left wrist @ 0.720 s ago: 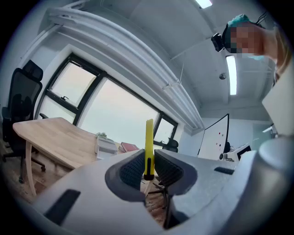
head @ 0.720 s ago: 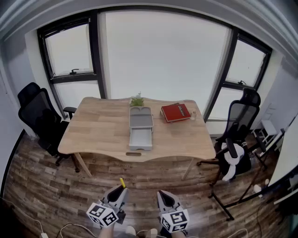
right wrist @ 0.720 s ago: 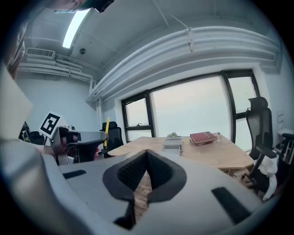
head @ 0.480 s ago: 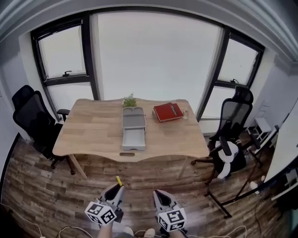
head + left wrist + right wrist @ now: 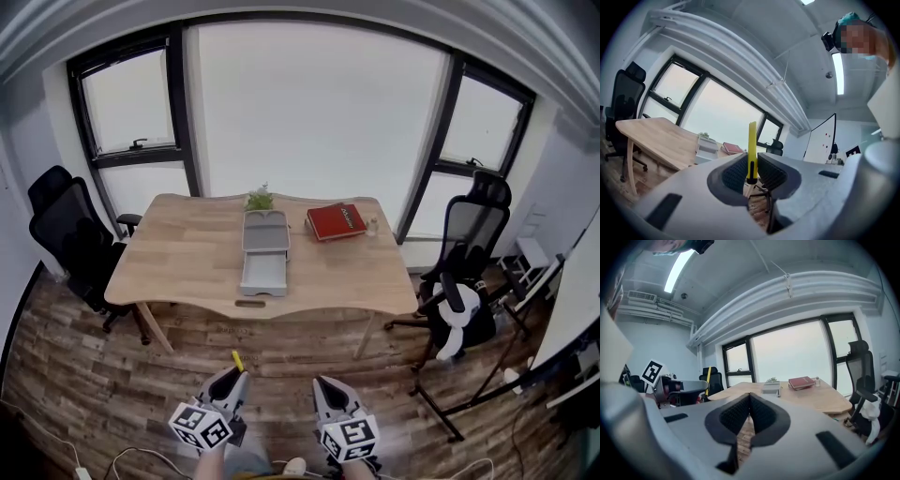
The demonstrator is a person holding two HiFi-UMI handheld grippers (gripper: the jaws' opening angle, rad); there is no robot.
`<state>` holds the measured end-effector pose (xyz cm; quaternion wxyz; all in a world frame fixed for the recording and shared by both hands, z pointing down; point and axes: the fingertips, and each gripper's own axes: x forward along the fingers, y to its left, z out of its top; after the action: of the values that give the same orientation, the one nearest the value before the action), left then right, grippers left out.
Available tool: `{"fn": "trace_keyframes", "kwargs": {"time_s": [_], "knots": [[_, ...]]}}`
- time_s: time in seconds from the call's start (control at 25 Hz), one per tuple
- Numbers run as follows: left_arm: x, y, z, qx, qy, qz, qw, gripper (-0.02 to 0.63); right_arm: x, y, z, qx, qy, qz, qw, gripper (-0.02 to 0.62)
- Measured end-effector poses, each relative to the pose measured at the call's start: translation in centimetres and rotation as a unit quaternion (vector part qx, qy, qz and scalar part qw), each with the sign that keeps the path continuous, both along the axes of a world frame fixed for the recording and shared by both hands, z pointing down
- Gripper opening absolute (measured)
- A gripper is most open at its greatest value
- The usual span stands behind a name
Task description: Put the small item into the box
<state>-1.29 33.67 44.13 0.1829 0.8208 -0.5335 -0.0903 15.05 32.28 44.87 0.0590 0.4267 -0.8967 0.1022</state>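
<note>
A slim yellow item (image 5: pixel 752 145) with a black lower end stands upright between the pads of my left gripper (image 5: pixel 751 174), which is shut on it. In the head view the yellow item (image 5: pixel 236 360) pokes out of the left gripper (image 5: pixel 235 377) low in the frame, over the wooden floor. My right gripper (image 5: pixel 328 386) is beside it, shut with nothing between its pads (image 5: pixel 740 412). The grey box (image 5: pixel 263 255), its drawer pulled out toward me, sits on the wooden table (image 5: pixel 178 262) some way ahead.
A red book (image 5: pixel 335 221), a small plant (image 5: pixel 258 199) and a small bottle (image 5: pixel 372 226) are on the table's far side. A small dark thing (image 5: pixel 249 303) lies at its front edge. Black office chairs stand at the left (image 5: pixel 67 234) and right (image 5: pixel 469 253).
The head view has swung a little, so the table now sits slightly further left and higher. Both grippers stay low over the floor, the left still holding the yellow item.
</note>
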Motion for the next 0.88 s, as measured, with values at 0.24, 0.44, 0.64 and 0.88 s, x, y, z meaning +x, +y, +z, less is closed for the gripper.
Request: {"fn": "trace_keyframes", "kwargs": {"time_s": [0.24, 0.44, 0.64, 0.88], "knots": [[0.8, -2.2, 0.5, -0.006, 0.002, 0.004, 1.0000, 0.066, 1.2, -2.3, 1.4, -0.013, -0.002, 0.010, 1.000, 0.003], [-0.3, -7.0, 2.8, -0.022, -0.026, 0.013, 0.9993, 0.066, 0.3, -7.1, 2.8, -0.022, 0.000, 0.024, 0.999, 0.003], [-3.1, -15.3, 2.6, -0.016, -0.017, 0.018, 0.9996, 0.066, -2.5, -14.3, 3.7, -0.028, 0.009, 0.030, 0.999, 0.003], [-6.8, -24.6, 1.4, -0.015, -0.013, 0.038, 0.9991, 0.066, -6.5, -22.9, 2.6, -0.027, 0.015, 0.042, 0.999, 0.003]]}}
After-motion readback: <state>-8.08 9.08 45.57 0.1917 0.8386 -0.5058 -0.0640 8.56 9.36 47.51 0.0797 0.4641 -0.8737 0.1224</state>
